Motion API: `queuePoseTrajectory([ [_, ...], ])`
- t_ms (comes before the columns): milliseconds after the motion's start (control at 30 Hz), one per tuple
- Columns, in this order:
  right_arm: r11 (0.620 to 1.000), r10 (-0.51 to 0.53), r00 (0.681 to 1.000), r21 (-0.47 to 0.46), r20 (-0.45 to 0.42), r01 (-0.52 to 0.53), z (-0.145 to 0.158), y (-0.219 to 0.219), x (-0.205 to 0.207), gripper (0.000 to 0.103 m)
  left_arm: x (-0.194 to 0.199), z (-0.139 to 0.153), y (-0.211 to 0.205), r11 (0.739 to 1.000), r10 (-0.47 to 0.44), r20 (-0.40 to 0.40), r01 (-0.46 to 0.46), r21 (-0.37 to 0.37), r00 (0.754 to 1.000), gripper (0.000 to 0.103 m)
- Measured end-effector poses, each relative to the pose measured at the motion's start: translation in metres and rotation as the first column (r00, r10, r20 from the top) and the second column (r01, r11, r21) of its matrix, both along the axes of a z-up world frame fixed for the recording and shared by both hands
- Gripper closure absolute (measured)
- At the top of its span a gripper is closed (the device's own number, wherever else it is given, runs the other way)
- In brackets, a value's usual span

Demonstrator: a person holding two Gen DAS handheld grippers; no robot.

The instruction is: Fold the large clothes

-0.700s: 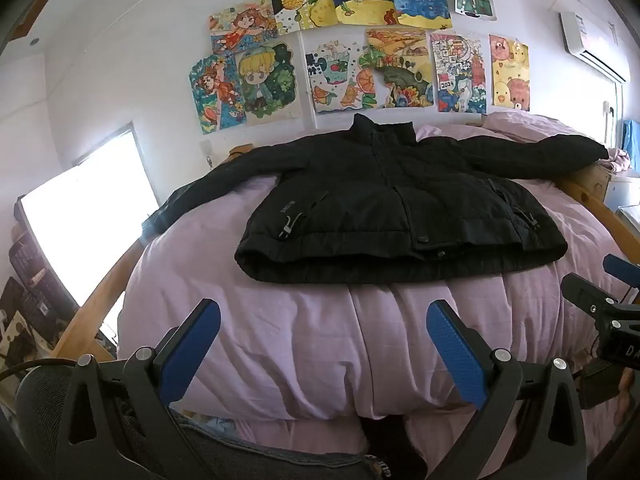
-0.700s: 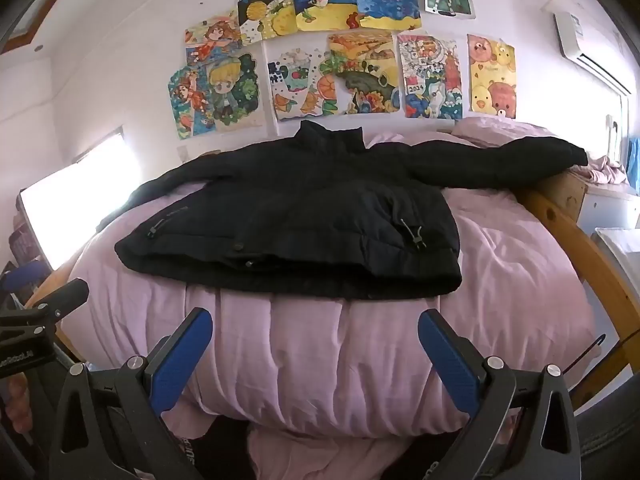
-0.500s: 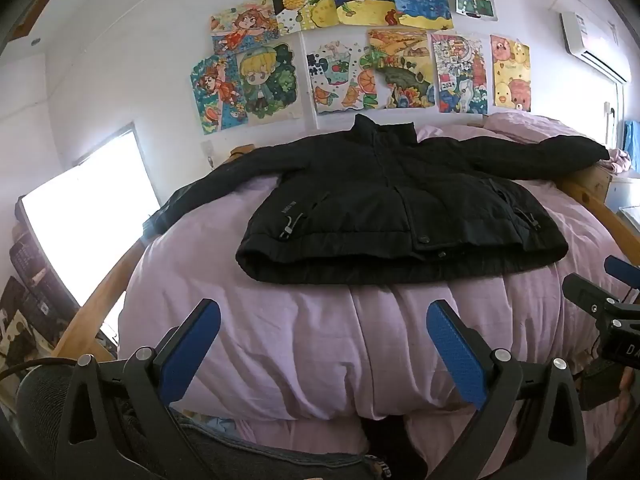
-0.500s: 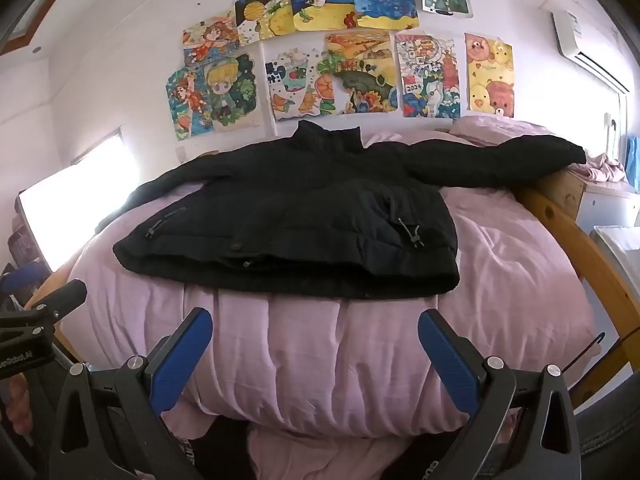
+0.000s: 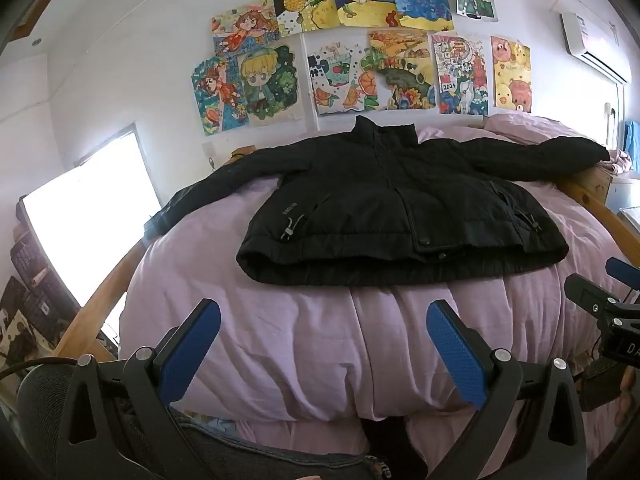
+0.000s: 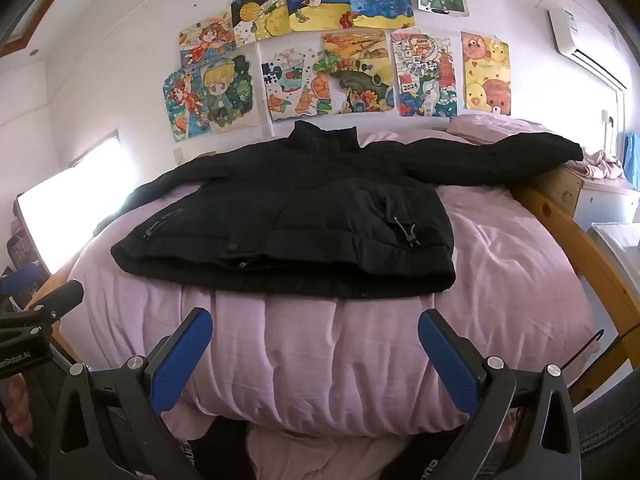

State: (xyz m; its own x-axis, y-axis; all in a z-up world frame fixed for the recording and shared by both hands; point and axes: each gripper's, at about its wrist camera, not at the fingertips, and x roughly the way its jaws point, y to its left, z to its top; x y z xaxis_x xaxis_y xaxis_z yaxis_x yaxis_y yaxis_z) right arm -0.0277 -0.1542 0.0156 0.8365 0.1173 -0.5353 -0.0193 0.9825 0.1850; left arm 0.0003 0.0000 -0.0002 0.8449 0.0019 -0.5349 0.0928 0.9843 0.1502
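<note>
A black padded jacket (image 5: 392, 208) lies flat, front up, on a bed with a pink duvet (image 5: 304, 344). Its collar points to the wall and both sleeves are spread sideways; it also shows in the right wrist view (image 6: 304, 216). My left gripper (image 5: 324, 344) is open and empty, held in front of the bed's near edge, short of the jacket's hem. My right gripper (image 6: 316, 344) is open and empty too, at the same distance. Each gripper shows at the other view's edge.
A wooden bed frame (image 6: 576, 236) runs along the right side and another rail (image 5: 100, 312) along the left. Drawings (image 5: 360, 48) cover the wall behind. A bright window (image 5: 88, 216) is at the left. A pink pillow (image 6: 492, 126) lies at the far right.
Both grippers have crept very slightly toward the bed. The jacket has not moved.
</note>
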Motion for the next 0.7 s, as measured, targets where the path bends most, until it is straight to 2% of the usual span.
queuePoseTrajectory([
  [700,1.0,0.0,1.0,0.003,0.0,0.0,-0.0004,-0.0017,-0.0007,0.0,0.0002,-0.0003,-0.0003,1.0,-0.001,0.003,0.001,0.001,1.0,0.002],
])
